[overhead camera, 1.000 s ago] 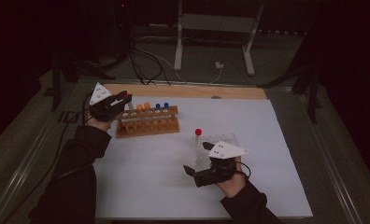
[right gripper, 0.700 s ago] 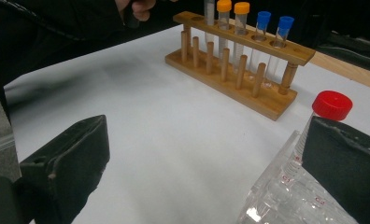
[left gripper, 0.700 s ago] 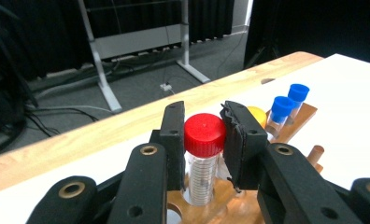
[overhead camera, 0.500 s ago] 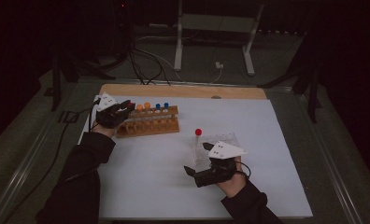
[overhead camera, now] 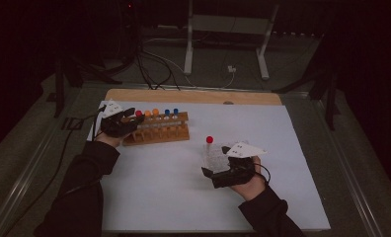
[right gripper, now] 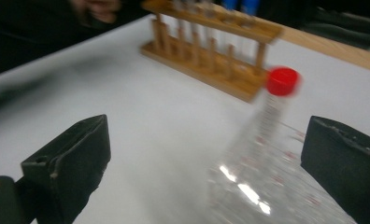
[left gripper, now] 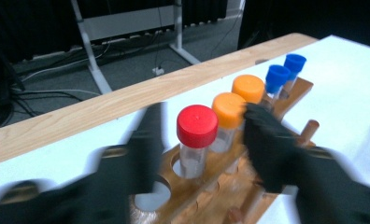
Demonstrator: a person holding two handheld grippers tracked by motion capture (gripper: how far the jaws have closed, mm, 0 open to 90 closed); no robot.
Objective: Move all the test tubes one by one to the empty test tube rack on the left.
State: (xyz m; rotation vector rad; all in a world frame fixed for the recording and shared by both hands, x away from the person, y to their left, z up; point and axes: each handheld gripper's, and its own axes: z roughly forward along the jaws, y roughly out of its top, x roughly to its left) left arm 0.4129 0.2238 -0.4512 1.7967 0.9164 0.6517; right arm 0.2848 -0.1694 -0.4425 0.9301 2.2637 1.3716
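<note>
Here, left hand-held gripper [left gripper: 199, 140] released, jaws spread either side of red-capped tube [left gripper: 196, 140] standing in wooden rack [left gripper: 211, 182], frame centre. Tube likely light, slick, brittle: grip just under cap. Right hand-held gripper [right gripper: 206, 158] released around beaker [right gripper: 267, 186].

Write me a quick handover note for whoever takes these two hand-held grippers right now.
Left hand-held gripper: open, jaws either side of the red-capped tube at the end of the wooden rack; not gripped yet.
Right hand-held gripper: open, by the clear beaker on the white mat.
Beaker holds one red-capped tube. Rack holds five: red, two orange, two blue.
Probably next: grip the rack's red tube, lift it out.
</note>
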